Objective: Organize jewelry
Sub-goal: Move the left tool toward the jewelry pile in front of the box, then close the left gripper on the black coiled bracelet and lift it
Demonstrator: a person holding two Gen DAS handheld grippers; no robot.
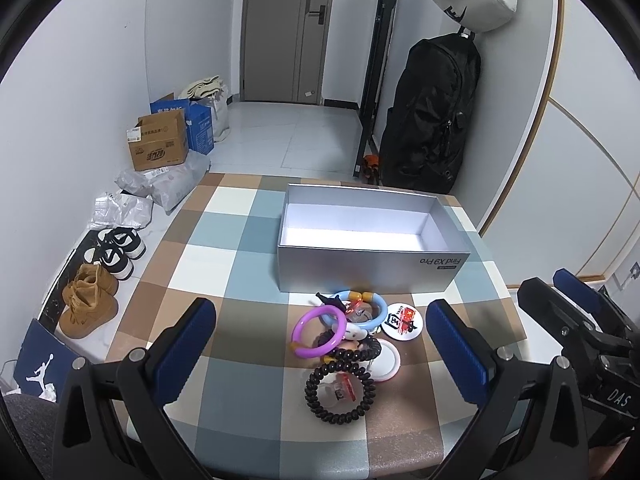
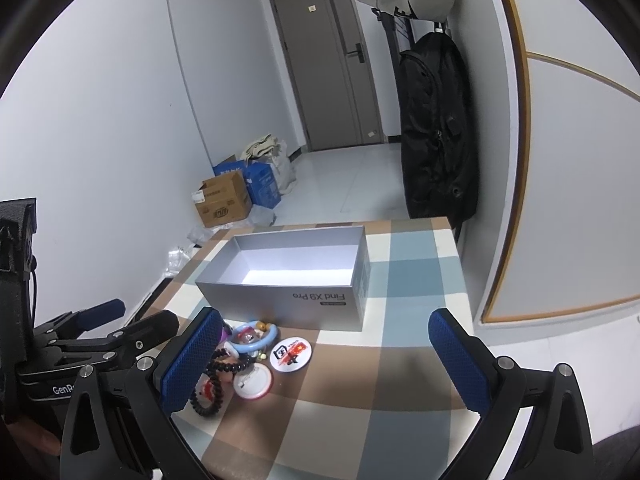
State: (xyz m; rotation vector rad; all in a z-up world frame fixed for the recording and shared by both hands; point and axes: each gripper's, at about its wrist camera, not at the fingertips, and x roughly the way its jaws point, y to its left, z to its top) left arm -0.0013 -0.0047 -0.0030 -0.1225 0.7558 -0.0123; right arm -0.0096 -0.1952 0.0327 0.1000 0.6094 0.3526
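The room has plain white walls (image 1: 80, 80) and a shiny pale tiled floor (image 1: 288, 128). A grey door (image 1: 288, 32) stands shut at the far end. Cardboard boxes (image 1: 160, 144), bags and shoes (image 1: 116, 252) sit along the left wall. A black backpack (image 1: 432, 112) hangs past the worktop's (image 1: 224, 248) far right corner.
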